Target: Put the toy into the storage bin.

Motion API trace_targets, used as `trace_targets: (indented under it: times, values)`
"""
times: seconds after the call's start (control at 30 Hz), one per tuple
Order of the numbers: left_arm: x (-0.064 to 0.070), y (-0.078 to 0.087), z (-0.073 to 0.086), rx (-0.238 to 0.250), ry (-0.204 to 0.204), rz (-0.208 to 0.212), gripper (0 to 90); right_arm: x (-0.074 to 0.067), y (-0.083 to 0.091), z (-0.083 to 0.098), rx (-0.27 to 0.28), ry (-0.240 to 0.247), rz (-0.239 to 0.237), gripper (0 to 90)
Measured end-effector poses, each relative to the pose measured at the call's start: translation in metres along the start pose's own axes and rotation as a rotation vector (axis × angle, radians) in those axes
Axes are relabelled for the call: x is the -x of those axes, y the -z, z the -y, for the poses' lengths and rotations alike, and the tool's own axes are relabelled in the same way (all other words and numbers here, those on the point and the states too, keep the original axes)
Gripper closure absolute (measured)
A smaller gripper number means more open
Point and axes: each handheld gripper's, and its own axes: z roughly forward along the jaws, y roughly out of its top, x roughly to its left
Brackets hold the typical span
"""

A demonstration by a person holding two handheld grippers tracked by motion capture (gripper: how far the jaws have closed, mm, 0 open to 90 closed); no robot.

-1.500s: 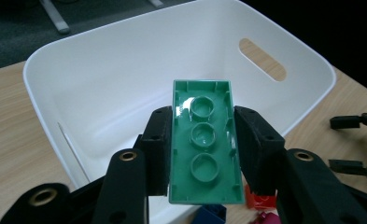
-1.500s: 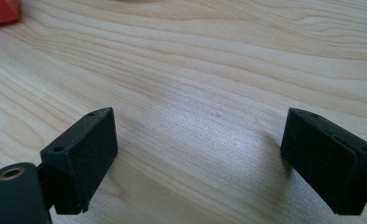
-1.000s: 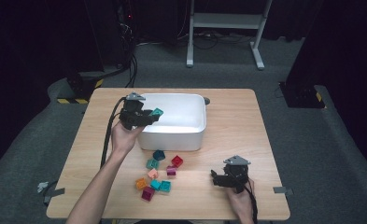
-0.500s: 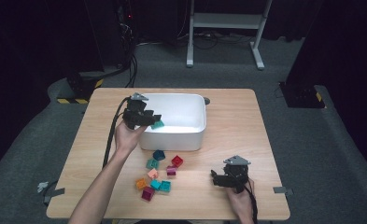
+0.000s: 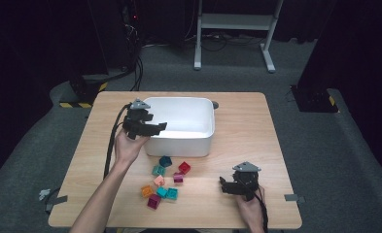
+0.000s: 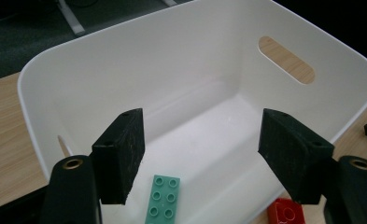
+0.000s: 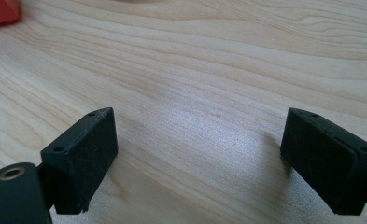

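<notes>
Work in hand: you are moving toy bricks from the table [image 5: 256, 121] into the white bin [image 5: 181, 127], one at a time.
What just changed: half a second ago your left gripper [image 5: 149, 127] hung over the bin's left rim with a teal brick [image 6: 162, 199] between its jaws. The jaws have just been opening, and the brick now lies flat on the bin floor, studs up, below and clear of both pads.
Left jaws now: wide apart, nothing between them, pointing down into the bin from its left edge.
What that means: I judge this drop done, so your left hand is free to go back for another brick.
Right gripper [image 5: 227, 187]: it has kept its place on the near right of the table, jaws apart over bare wood and holding nothing.
Bricks left: the loose pile [image 5: 162, 182] sits just near of the bin, between your two hands. It has teal, red, orange, pink and magenta pieces, some touching each other. A red brick [image 6: 284, 212] shows just outside the bin wall in the left gripper view.
Table: light wood grain, with tape at the near corners.
Room: dark, with grey carpet, a white metal stand [image 5: 234, 29] at the far side and cables [image 5: 135, 53] trailing at far left.
</notes>
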Motion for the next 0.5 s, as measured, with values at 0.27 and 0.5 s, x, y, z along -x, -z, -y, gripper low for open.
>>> trace_targets:
  times: [0.27,0.5]
  values:
    - [0.007,0.023,0.008,0.028,-0.029,-0.012,28.7,0.0,0.0,0.0,-0.001,0.0,0.001,10.6]
    - [0.007,0.043,0.021,0.049,-0.023,-0.014,27.3,0.0,0.0,0.0,-0.001,0.0,0.001,10.6]
